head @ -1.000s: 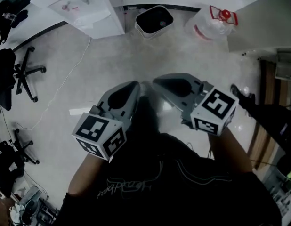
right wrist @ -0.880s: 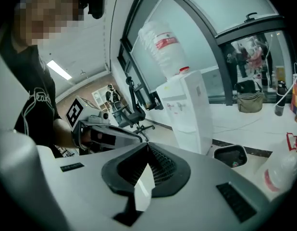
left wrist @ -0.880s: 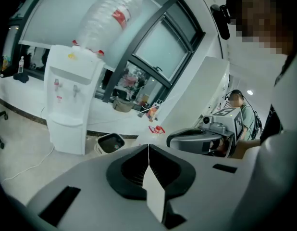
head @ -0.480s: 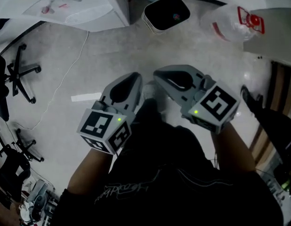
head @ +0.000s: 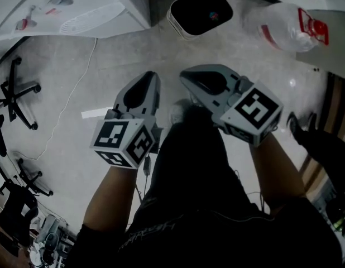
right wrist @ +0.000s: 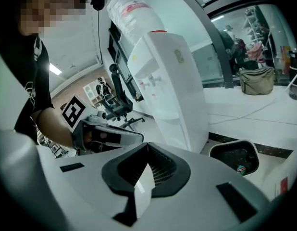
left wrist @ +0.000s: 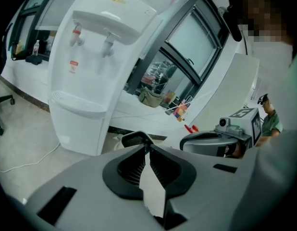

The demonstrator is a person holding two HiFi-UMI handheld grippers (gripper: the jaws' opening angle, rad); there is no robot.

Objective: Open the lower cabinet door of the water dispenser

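Observation:
The white water dispenser (left wrist: 93,57) stands ahead of both grippers, with two taps over a drip tray and a bottle on top. Its lower cabinet door (left wrist: 74,129) is closed. The right gripper view shows the dispenser (right wrist: 170,76) from its side, with the lower cabinet (right wrist: 184,124) beneath. In the head view only the dispenser's top (head: 77,10) shows at the upper left. My left gripper (head: 150,77) and right gripper (head: 185,76) hang side by side over the floor, well short of the door. Both are shut and hold nothing.
A white bin with a dark inside (head: 200,11) sits on the floor just right of the dispenser. A clear water bottle (head: 287,27) lies further right. A white cable (head: 66,102) trails across the floor, and office chairs (head: 16,88) stand at the left.
Both grippers have sunk lower and moved toward the dispenser, still side by side. The bin and dispenser now sit larger and nearer the frame's top. The jaws stay shut.

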